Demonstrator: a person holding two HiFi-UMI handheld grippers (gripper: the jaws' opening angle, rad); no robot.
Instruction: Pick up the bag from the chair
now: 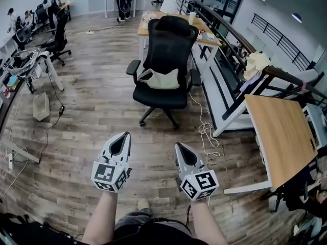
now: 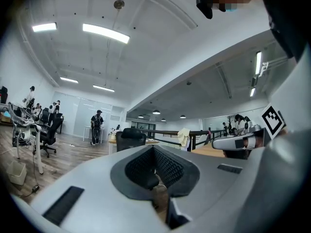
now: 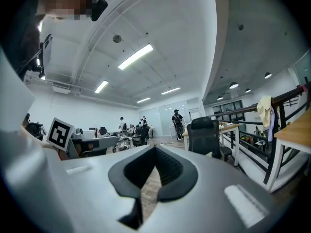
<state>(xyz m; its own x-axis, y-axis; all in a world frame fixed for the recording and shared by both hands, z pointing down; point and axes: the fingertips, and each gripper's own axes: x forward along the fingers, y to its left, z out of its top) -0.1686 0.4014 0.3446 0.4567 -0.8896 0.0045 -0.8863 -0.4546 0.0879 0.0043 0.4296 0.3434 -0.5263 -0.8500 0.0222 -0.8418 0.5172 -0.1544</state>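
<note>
A cream bag [image 1: 163,79] lies on the seat of a black office chair [image 1: 170,42], leaning against its backrest, in the middle of the head view. Both grippers are held level over the wooden floor, well short of the chair. My left gripper [image 1: 124,136] is shut with nothing in it, and my right gripper [image 1: 180,146] beside it is also shut and empty. In the left gripper view the chair [image 2: 130,139] shows small beyond the closed jaws of the left gripper [image 2: 154,147]. The right gripper view has the chair [image 3: 204,134] to the right of the right gripper [image 3: 155,148].
A wooden desk [image 1: 282,137] stands at the right, and another desk [image 1: 148,25] stands behind the chair. A white cable [image 1: 207,131] lies on the floor by the white desk frame. Other office chairs [image 1: 59,40], a floor bin [image 1: 41,106] and people fill the far left and back.
</note>
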